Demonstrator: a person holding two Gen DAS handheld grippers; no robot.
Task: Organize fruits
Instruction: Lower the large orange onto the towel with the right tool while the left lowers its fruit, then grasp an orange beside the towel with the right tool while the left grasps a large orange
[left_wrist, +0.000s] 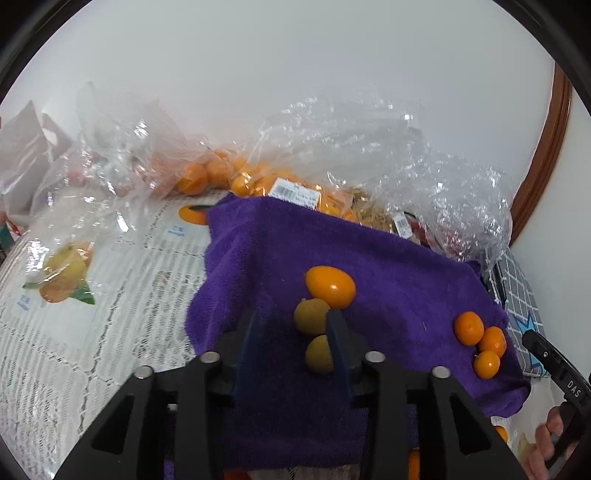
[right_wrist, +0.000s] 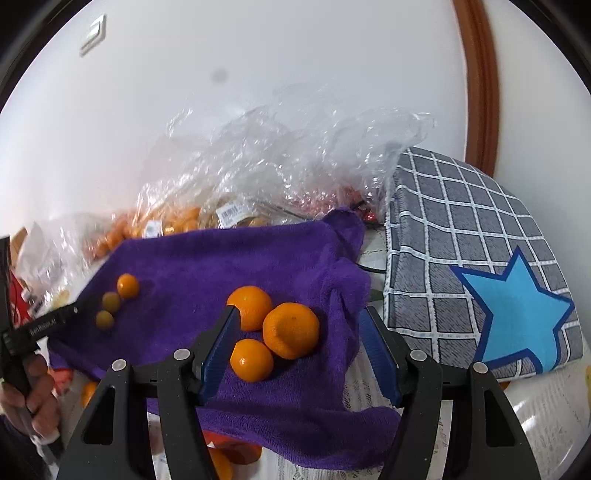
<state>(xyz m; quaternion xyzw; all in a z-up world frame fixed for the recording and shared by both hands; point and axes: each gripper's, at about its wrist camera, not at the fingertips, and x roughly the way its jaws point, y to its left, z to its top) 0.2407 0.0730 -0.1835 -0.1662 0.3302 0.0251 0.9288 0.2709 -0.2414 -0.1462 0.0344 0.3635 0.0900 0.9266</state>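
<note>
Fruits lie on a purple towel (left_wrist: 388, 266): three tangerines (right_wrist: 291, 330) between the right gripper (right_wrist: 299, 343)'s released jaws, three kumquats (left_wrist: 330, 287) beside the left gripper (left_wrist: 291, 339), likewise parted and empty. Crinkled plastic bags (left_wrist: 369, 147) blur more fruit behind, on a lace-covered table (left_wrist: 92, 332) against a white wall (left_wrist: 295, 55).

Ahead of our fingers (left_wrist: 334, 354) we see a fluffy matt purple cloth (left_wrist: 388, 266), glossy-skinned oranges (right_wrist: 291, 330) and crinkly clear plastic bags (left_wrist: 388, 147).

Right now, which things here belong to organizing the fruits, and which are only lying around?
Belongs to the job:
- three mandarins
- three kumquats
- purple towel
- bagged fruit

Lying about:
- star-print checked cushion
- lace tablecloth
</note>
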